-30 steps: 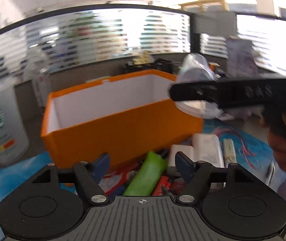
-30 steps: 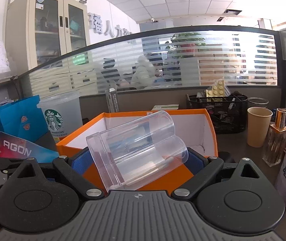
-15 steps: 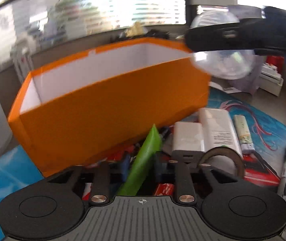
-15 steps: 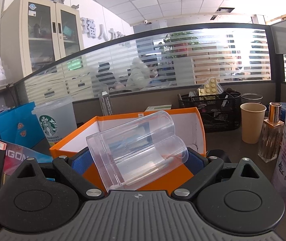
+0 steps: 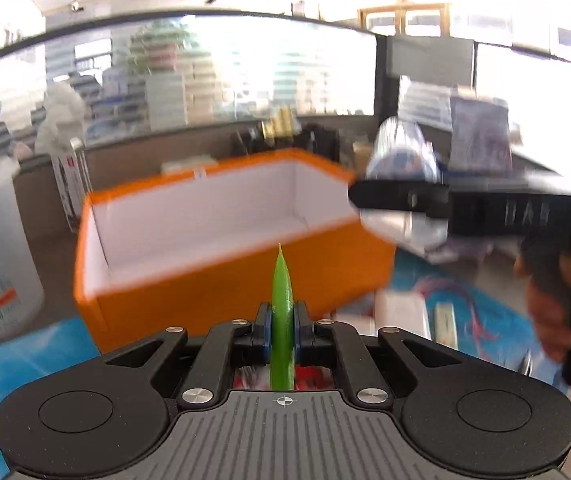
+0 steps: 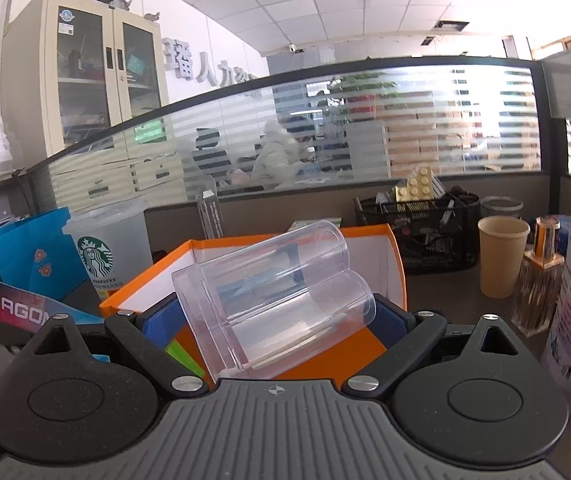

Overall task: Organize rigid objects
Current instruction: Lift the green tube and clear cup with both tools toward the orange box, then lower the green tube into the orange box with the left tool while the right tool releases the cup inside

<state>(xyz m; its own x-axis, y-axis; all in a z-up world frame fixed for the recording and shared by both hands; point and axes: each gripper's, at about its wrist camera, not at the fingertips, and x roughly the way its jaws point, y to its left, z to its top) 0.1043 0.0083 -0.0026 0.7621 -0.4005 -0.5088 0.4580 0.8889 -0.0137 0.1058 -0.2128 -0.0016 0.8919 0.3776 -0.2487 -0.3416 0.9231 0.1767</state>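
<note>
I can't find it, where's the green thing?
In the left wrist view, the green thing stands pinched edge-on between the left gripper's fingers, bottom centre, just in front of the orange box.

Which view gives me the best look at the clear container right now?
The right wrist view: the clear container fills the centre, sharp, clamped sideways in the right gripper, with the orange box behind. The left wrist view shows it only small and blurred at the right, partly behind a black finger.
</note>
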